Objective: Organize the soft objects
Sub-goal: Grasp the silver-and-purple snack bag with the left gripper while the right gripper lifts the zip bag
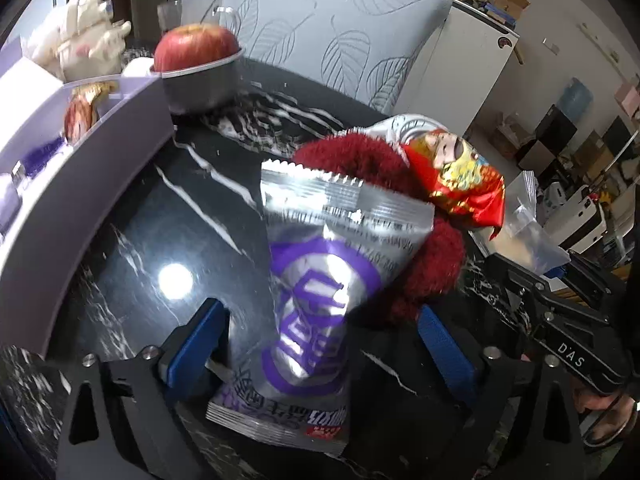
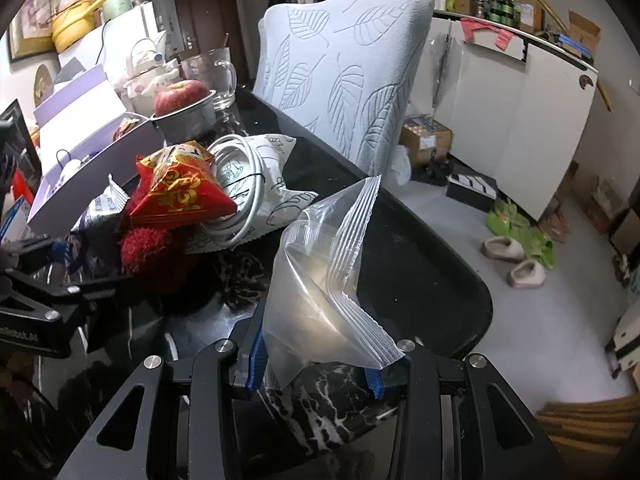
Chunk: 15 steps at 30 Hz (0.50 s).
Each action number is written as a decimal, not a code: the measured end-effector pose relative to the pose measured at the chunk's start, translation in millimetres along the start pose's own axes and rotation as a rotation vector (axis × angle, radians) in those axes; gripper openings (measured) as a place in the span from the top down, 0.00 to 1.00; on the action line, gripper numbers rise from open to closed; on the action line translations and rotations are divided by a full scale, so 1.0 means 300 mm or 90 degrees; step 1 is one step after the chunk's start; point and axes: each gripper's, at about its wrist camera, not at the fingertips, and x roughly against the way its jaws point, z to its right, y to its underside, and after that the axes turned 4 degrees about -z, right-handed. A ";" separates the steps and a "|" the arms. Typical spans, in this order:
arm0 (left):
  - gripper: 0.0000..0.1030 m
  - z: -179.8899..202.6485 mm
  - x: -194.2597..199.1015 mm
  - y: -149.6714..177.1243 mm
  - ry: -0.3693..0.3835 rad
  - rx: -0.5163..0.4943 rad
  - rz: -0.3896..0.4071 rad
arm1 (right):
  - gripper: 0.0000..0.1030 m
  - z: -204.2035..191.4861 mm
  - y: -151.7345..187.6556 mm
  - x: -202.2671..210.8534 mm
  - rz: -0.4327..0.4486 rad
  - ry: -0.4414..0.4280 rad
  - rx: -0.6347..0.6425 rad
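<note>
Left claw (image 1: pixel 320 336): wide, blue pads either side of the silver-purple snack packet (image 1: pixel 320 264), not pressing it.
Right claw (image 2: pixel 316 364): narrow, clamped on the clear plastic bag (image 2: pixel 324 280).
Snack packet: on the black marble bench (image 1: pixel 168 224), leaning on the red fuzzy ring (image 1: pixel 432 256).
Red pouch (image 1: pixel 460 176): atop the ring.
Lilac tray (image 1: pixel 80 168): at the bench's left edge.

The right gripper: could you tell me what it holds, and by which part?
The right gripper holds the clear plastic bag, its fingers pinching the bag's lower end.

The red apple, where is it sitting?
The red apple sits in a grey metal bowl at the far left of the black marble table, beside the lilac box.
</note>
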 end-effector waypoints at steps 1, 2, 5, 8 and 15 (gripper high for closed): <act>0.14 -0.004 -0.004 0.004 0.005 0.004 -0.005 | 0.63 0.000 -0.001 0.000 0.000 0.000 -0.002; 0.19 -0.003 -0.001 0.009 0.002 0.001 0.000 | 0.63 -0.001 -0.001 0.001 0.000 -0.001 -0.005; 0.37 0.010 0.005 0.019 -0.008 -0.020 0.002 | 0.63 -0.001 0.008 0.008 0.000 -0.001 -0.017; 0.57 0.034 0.012 0.029 -0.027 -0.042 0.002 | 0.63 -0.007 0.020 0.019 -0.002 0.000 -0.021; 0.68 0.073 0.035 0.066 -0.030 -0.067 0.007 | 0.63 -0.039 0.061 0.048 -0.002 -0.017 -0.020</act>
